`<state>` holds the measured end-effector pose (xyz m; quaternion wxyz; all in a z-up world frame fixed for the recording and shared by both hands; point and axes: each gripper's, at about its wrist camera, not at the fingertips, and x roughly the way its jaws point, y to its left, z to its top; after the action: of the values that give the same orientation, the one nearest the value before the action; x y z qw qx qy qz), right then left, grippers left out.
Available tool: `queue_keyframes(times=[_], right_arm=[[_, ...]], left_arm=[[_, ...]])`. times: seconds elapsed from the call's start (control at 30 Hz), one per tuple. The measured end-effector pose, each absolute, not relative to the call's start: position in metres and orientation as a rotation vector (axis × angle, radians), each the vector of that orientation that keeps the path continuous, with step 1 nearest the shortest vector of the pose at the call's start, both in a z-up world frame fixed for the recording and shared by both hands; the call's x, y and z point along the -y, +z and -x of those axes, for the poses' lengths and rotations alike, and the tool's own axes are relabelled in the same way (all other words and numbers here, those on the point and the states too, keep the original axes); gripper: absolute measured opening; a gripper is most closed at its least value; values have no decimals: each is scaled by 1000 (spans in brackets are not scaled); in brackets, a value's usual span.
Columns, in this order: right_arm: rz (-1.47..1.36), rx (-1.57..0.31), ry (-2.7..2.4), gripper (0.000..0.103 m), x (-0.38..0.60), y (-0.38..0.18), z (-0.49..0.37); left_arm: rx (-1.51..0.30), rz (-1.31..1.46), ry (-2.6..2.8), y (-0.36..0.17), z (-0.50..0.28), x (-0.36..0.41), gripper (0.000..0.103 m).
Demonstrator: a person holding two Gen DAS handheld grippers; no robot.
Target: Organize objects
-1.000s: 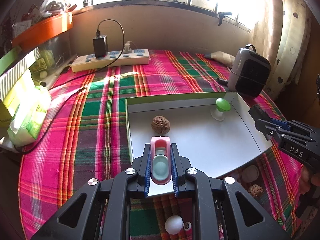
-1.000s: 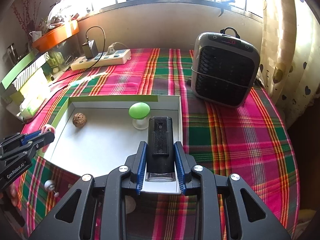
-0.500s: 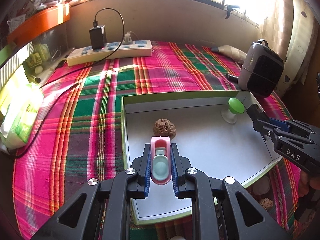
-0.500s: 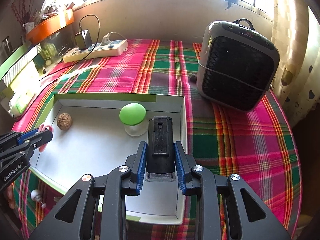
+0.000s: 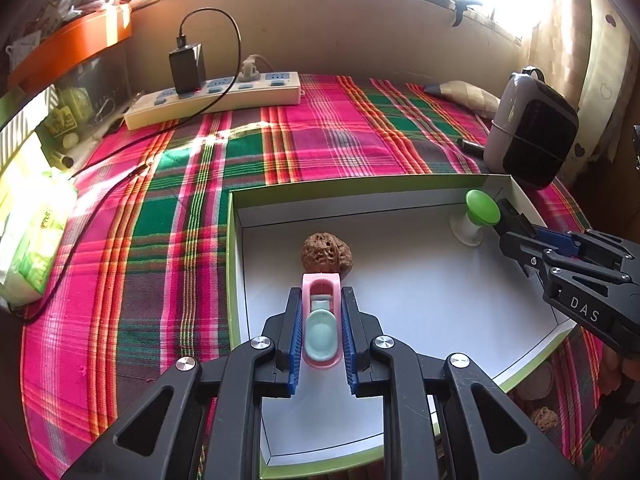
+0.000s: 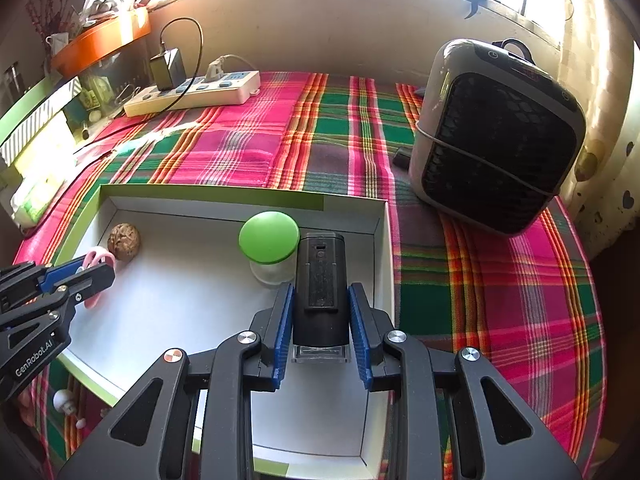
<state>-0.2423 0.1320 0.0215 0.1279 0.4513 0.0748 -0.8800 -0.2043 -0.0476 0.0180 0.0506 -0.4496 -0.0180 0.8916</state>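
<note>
A white box with green rim (image 5: 236,248) (image 6: 384,248) lies on the plaid table. Inside it are a brown walnut (image 5: 327,252) (image 6: 124,239) and a green-capped mushroom-shaped piece (image 5: 482,208) (image 6: 269,237). My left gripper (image 5: 321,302) is shut on a pink and pale-green toy (image 5: 321,320), held over the box just short of the walnut. It also shows in the right wrist view (image 6: 96,270). My right gripper (image 6: 320,300) is shut on a black block (image 6: 320,284), held over the box beside the green piece. It also shows in the left wrist view (image 5: 516,232).
A grey and black heater (image 6: 496,136) stands right of the box. A power strip with plugged charger (image 5: 216,94) lies at the back. Green packets (image 5: 32,224) sit at the left edge. Small white balls (image 6: 62,398) and a second walnut (image 5: 544,416) lie outside the box's near edge.
Both grippers have moved forward over the box with their loads. The walnut and green piece now sit closer to the fingertips.
</note>
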Motion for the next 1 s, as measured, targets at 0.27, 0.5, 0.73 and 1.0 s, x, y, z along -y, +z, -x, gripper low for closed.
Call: queue_keyframes(times=[0.27,0.5,0.73,1.0], right_arm=[[-1323,-219,-2550,28,-128,18,250],[-1318,-218,-2543,28,-125,15,253],[-1306,-230,-2552,29,-122,13,252],[-1298,-235,-2558,29,-122,13,252]], left_arm=[[54,1366,2725,17,210,48,16],[70,1359,2743,16,215,48,16],[74,1353,2751,15,219,47,16],[56,1348,2759,15,221,45,16]])
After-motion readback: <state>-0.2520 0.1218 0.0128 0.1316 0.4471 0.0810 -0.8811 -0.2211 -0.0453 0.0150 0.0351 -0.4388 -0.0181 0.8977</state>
